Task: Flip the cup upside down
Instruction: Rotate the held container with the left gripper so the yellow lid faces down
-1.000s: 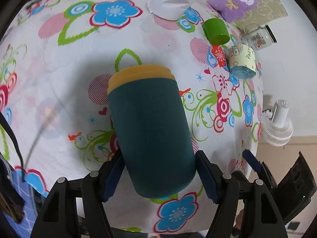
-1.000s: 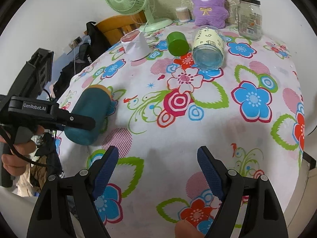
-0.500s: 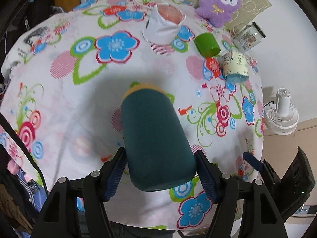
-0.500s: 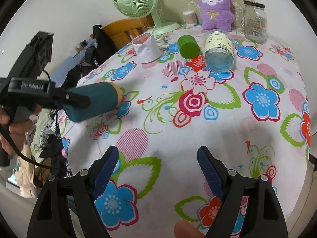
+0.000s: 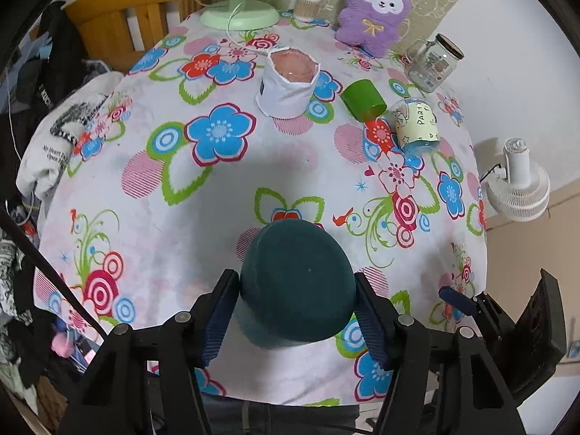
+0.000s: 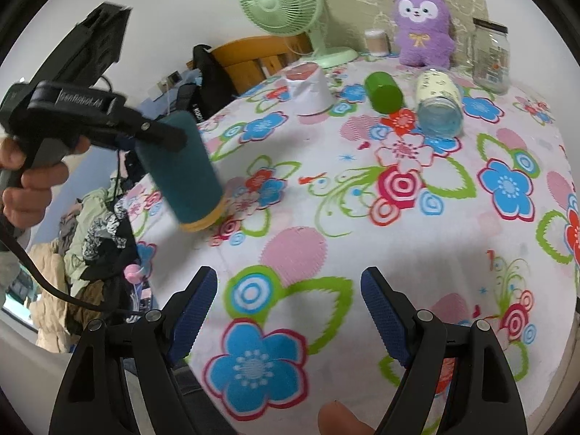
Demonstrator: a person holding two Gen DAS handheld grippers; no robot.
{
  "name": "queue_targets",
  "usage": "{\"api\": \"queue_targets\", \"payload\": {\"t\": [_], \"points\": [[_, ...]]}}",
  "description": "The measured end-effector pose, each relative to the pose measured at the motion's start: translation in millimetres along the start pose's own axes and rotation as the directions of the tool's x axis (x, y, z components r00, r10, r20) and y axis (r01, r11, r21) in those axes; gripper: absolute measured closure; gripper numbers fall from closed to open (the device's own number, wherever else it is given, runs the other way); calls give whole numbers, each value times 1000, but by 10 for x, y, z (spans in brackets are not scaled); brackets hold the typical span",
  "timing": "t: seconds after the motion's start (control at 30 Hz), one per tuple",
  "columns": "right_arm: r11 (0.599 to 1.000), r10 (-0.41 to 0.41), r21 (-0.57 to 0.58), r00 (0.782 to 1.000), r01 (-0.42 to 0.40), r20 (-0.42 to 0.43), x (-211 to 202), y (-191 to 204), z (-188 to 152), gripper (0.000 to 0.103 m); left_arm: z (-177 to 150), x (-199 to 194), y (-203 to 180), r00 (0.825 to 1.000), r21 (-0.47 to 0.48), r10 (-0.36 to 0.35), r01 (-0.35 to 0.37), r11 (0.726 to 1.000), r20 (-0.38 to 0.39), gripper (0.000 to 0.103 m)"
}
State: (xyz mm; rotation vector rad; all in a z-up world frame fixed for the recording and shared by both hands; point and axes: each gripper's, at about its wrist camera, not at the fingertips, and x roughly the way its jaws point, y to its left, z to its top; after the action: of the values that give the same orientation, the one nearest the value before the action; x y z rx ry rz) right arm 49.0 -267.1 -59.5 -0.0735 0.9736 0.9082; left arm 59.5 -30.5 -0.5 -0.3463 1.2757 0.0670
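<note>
My left gripper (image 5: 295,313) is shut on the dark teal cup (image 5: 295,286). The cup has a yellow-orange rim and is held above the flowered tablecloth (image 5: 217,188) near its front left edge. In the left wrist view I see only its closed base. In the right wrist view the cup (image 6: 181,170) is tilted with its yellow rim pointing down and right, close over the cloth, and the left gripper (image 6: 159,134) grips its upper end. My right gripper (image 6: 289,311) is open and empty, low over the near edge of the table.
A white paper cup (image 5: 288,87), a green cup on its side (image 5: 364,99), a pale printed cup on its side (image 5: 417,125), a glass jar (image 5: 433,61), a purple plush toy (image 5: 377,16) and a green fan (image 6: 286,11) stand at the back. Clothes hang at the left.
The left gripper has lifted and turned the teal cup from lying with its rim pointing away to rim pointing down at the cloth. The right gripper stayed open, shifting only slightly.
</note>
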Motion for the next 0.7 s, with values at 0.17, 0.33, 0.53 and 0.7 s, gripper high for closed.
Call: {"api": "queue_targets", "payload": {"t": [0.17,0.33,0.53,0.7], "points": [[1000,4,-20,1000,-4,2,35,151,-30,19,-1,-69,-23,1000,24,5,-5,1000,6,39],[999,-29,-31,1000,28,-3,105,236,-51,19,-3,-79,-30,1000,29,1,-2,1000,9,39],[998,-42,-47,999,42,-11,159,308,-52,19,-21,38,-28,1000,33,8,-7,999,-16,40],[997,-47,-59,999,46,-14,175,350,-37,19,-43,159,-5,999,35,19,-17,999,-41,40]]}}
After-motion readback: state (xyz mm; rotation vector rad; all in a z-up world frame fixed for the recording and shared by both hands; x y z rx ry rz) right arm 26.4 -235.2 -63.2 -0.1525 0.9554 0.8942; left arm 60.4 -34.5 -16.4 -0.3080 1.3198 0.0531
